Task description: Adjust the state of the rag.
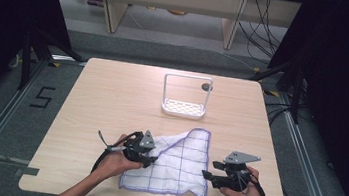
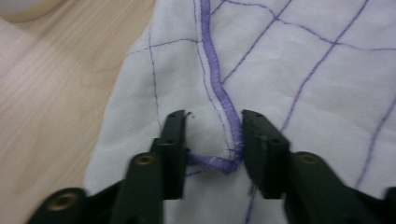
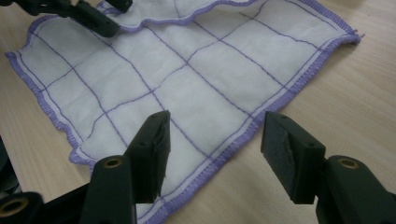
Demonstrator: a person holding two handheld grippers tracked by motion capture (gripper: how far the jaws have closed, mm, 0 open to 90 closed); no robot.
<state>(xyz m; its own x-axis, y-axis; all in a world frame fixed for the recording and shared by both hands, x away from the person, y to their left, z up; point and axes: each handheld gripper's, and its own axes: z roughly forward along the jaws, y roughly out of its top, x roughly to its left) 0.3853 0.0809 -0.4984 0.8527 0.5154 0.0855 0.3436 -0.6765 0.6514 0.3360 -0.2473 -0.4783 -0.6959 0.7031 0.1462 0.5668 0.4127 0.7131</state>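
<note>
We find the white cloth (image 1: 174, 166) with purple grid lines lying on the near part of the bench (image 1: 112, 95), its left corner folded over onto itself. The left gripper (image 2: 212, 133) sits over that folded corner; its jaws stand a little apart with the purple hem between them, and we cannot tell whether the pads press on it. The right gripper (image 3: 215, 135) hovers at the cloth's right edge, jaws wide apart, holding nothing. A white rack (image 1: 186, 97) stands farther back
</note>
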